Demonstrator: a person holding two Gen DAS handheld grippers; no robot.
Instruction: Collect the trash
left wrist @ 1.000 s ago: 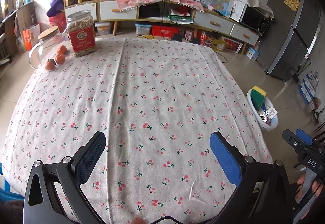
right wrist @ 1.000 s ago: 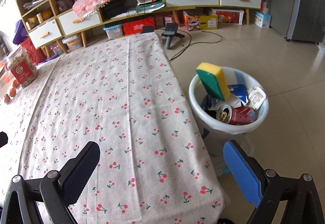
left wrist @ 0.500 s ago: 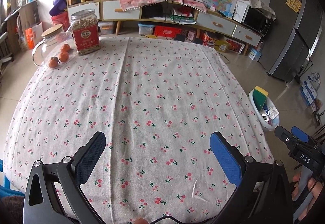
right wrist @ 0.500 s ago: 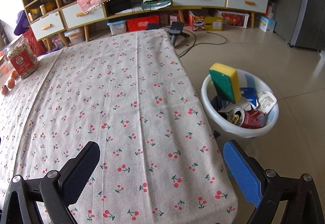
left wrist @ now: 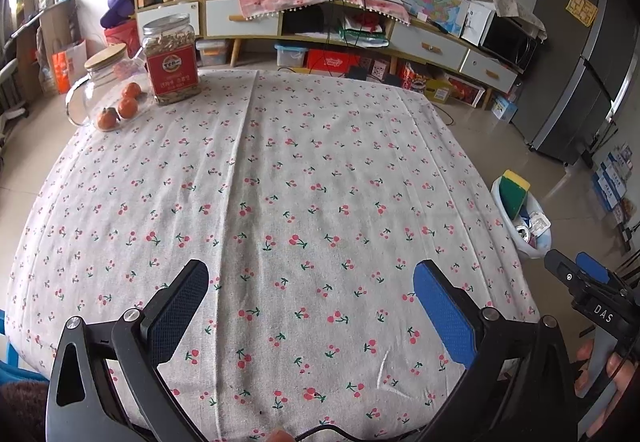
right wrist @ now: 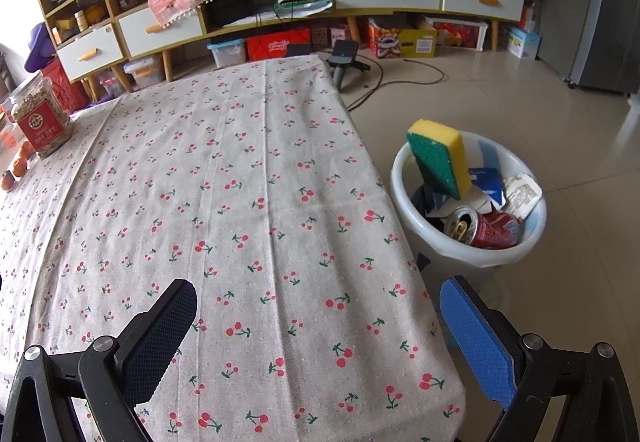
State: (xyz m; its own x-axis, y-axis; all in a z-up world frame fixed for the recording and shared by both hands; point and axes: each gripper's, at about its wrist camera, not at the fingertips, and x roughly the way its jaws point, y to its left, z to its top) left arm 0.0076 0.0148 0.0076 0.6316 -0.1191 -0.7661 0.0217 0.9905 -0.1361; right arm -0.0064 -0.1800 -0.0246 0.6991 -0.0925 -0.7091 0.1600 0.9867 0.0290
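Observation:
A white plastic bin [right wrist: 404, 183] stands on the floor just right of the table. In it are a yellow and green sponge [right wrist: 438, 161], a crushed red can [right wrist: 484, 228] and paper scraps [right wrist: 520, 193]. The same bin [left wrist: 542, 242] appears at the right of the left wrist view. My left gripper [left wrist: 310, 280] is open over the near part of the cherry-print tablecloth [left wrist: 280, 181], holding nothing. My right gripper [right wrist: 316, 302] is open above the table's near right corner, holding nothing. It also shows at the right edge of the left wrist view [left wrist: 580, 274], held by a hand [left wrist: 612, 374].
At the table's far left stand a red-labelled jar [left wrist: 172, 59], a glass jug with a wooden lid [left wrist: 100, 77] and three small oranges [left wrist: 120, 107]. Low cabinets [right wrist: 280, 1] line the back wall. A fridge [left wrist: 580, 61] stands at the right. Cables [right wrist: 400, 81] cross the floor.
Both grippers have drawn back and risen a little from the table, so more cloth shows. The bin sits further right in the right wrist view. Both stay open.

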